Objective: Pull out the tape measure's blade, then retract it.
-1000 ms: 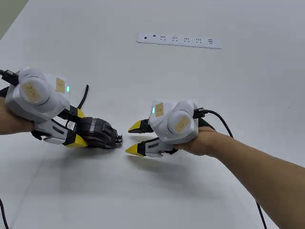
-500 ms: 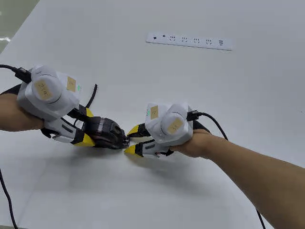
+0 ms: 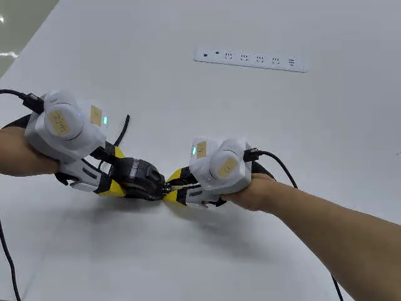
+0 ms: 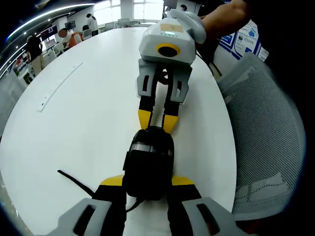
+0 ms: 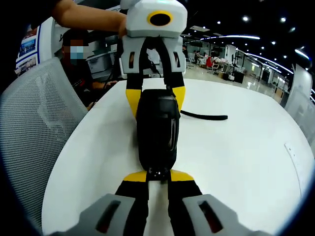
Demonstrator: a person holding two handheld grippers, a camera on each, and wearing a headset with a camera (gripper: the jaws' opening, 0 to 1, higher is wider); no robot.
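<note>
White table [image 3: 188,251], left gripper [image 3: 116,170] clamping tape measure [image 3: 139,179], right gripper [image 3: 171,185] pinching tip

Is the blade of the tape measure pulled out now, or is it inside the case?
Inside. The right gripper's tips sit right at the mouth of the tape measure, and no blade shows between them.

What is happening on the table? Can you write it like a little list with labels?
Surface: white table
Thing being worked on: black tape measure, lying on the table
Left hand-held gripper: shut on the tape measure's body
Right hand-held gripper: jaws close together at the blade tip; can't tell if they pinch it
Blade: not pulled out yet
Also there: white power strip, far side of the table
</note>
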